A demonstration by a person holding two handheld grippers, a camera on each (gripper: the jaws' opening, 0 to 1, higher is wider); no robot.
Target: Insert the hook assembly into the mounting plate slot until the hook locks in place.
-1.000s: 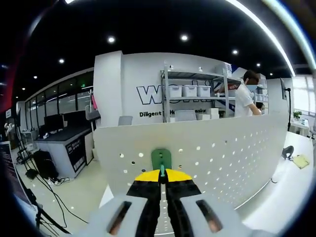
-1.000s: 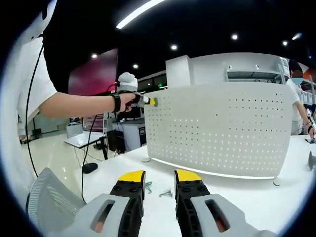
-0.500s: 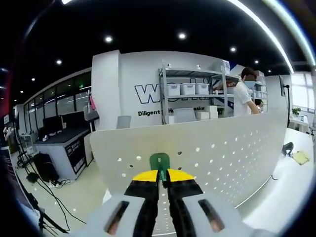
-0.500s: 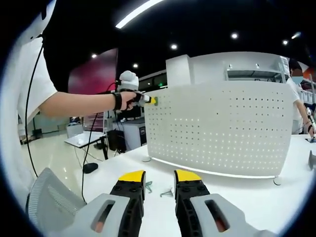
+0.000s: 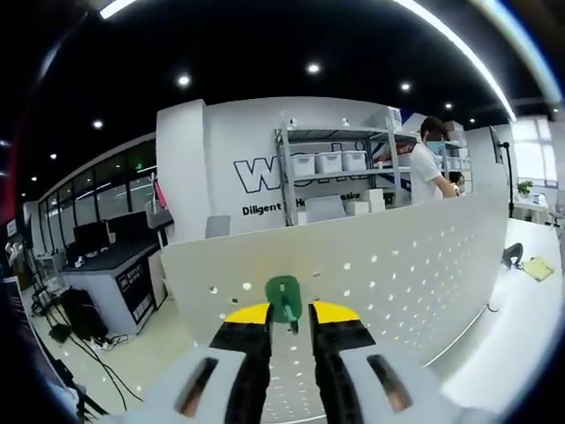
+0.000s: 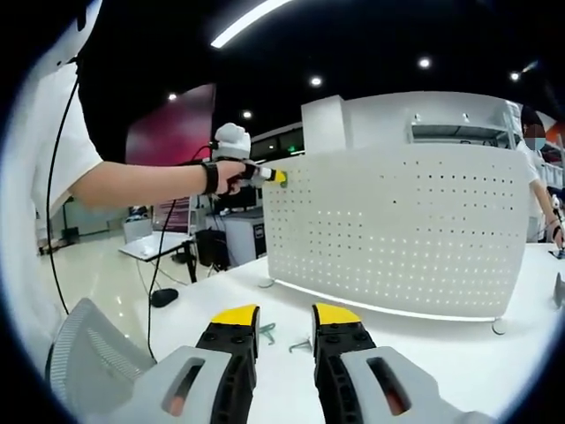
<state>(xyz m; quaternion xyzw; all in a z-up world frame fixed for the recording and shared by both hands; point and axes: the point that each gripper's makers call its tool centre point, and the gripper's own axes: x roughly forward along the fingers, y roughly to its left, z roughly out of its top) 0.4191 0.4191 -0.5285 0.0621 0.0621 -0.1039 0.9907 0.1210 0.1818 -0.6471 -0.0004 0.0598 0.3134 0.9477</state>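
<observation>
On the white table [image 6: 441,353] stands the perforated mounting plate [image 6: 397,230], the green hook assembly [image 5: 284,298] seated near its top edge between my left gripper [image 5: 291,316] jaws, now parted; right gripper [image 6: 284,320] parted, empty; small, stiff plastic, best pinched by its flat tab.

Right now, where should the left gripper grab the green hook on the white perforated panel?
Pinch the thin stem below the green plastic hook's rounded plate, with the left gripper coming straight at the white perforated panel. The plate seems to lie flat against the panel, while the stem juts out between the open jaws.
</observation>
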